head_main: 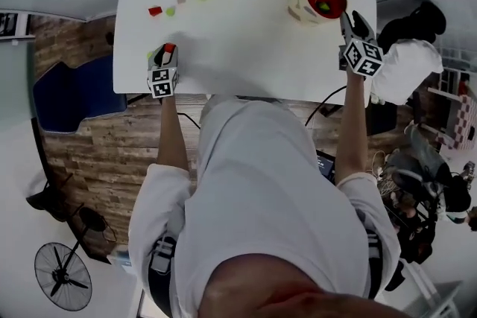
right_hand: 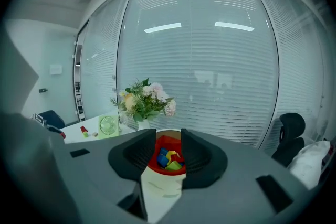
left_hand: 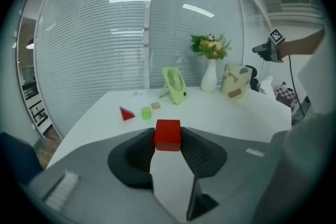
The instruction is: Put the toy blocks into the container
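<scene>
White table [head_main: 238,48] fills the space in front of the person, and at its near edge the left gripper [left_hand: 168,140] is clamped on one red cube [left_hand: 167,135], pinched between both jaws. Farther out lie three loose blocks, one red pointed block [left_hand: 126,113], one green cylinder [left_hand: 146,113] and one tan block [left_hand: 155,105], while on the other side the right gripper [right_hand: 168,139] hangs with its jaws apart and nothing between them, over one container [left_hand: 236,80]. Blue, yellow and green blocks [right_hand: 169,160] are heaped inside it, too jumbled to count, and at the far edge stand one green fan [left_hand: 175,85] and one vase of flowers [left_hand: 210,68].
</scene>
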